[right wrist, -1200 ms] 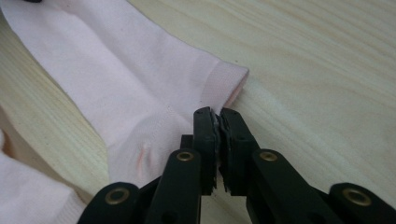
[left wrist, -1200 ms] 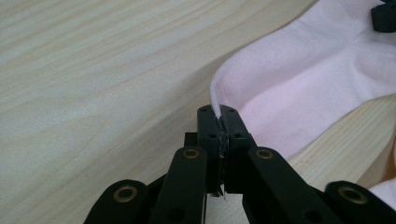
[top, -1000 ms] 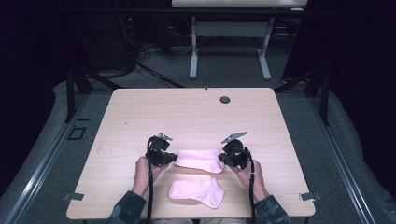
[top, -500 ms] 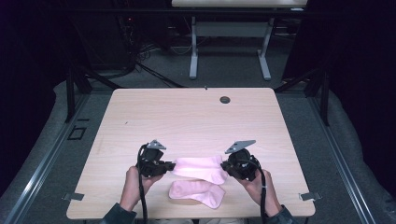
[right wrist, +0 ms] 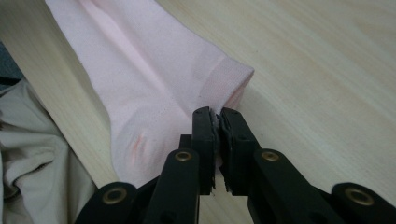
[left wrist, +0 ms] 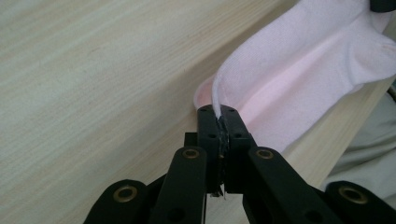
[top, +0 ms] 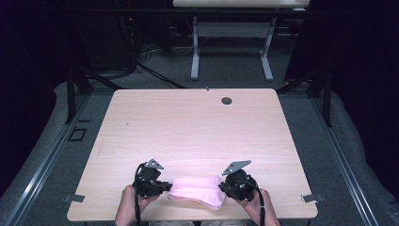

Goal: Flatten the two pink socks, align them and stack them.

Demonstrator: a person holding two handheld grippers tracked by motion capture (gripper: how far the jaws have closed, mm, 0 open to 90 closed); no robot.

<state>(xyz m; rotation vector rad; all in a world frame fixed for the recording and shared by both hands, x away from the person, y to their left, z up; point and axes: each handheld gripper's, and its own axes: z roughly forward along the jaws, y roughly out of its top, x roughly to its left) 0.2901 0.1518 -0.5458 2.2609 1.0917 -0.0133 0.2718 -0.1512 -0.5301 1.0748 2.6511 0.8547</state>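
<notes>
Our left tongs are clamped tight on one end of the pink sock, and our right tongs are pinched closed on its cuff end — the sock stretched between them along the near edge of the worktop, seemingly over a second pink layer. We judge it light, soft and floppy, best held by its ends as now. Toward the far edge the worktop lies open — only a small round grommet there.

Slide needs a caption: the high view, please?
Left gripper and right gripper pinch a pink sock near the table's front edge.
</notes>
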